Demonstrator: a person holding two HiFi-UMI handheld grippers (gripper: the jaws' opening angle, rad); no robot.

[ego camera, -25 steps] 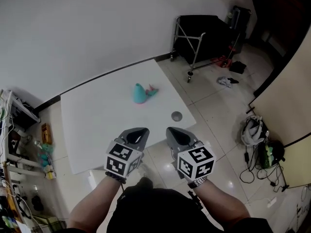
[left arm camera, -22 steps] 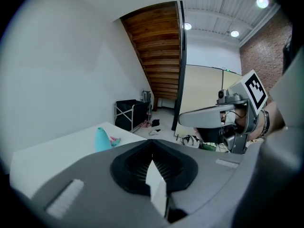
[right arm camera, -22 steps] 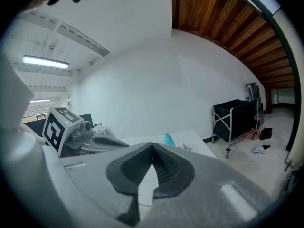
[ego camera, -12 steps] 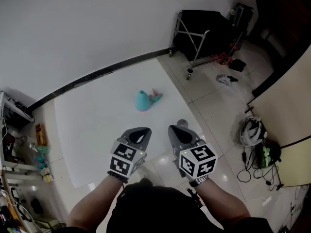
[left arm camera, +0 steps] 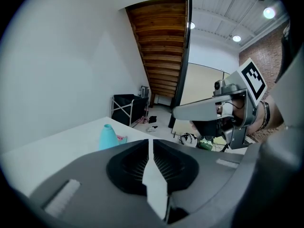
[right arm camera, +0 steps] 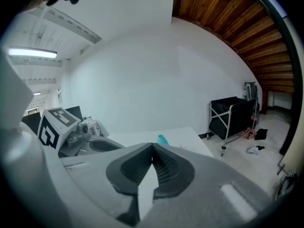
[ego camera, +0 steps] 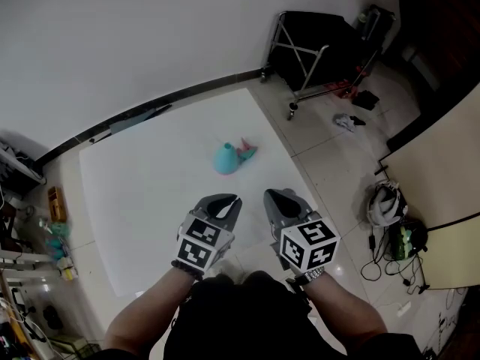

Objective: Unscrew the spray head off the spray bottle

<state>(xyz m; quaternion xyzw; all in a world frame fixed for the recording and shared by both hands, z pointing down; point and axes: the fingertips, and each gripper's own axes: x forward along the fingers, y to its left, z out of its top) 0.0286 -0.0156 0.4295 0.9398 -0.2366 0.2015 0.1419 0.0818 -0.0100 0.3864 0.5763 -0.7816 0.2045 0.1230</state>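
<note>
While the teal spray bottle [ego camera: 227, 158] sits on the white surface [ego camera: 150, 178], well ahead, the left gripper [ego camera: 227, 201] and right gripper [ego camera: 274, 196] hover side by side, jaws closed, empty.

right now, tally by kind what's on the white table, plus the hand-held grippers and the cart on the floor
spray bottle, lying on the white table: 1
hand-held grippers: 2 (left hand-held gripper, right hand-held gripper)
black cart: 1
total: 4
</note>
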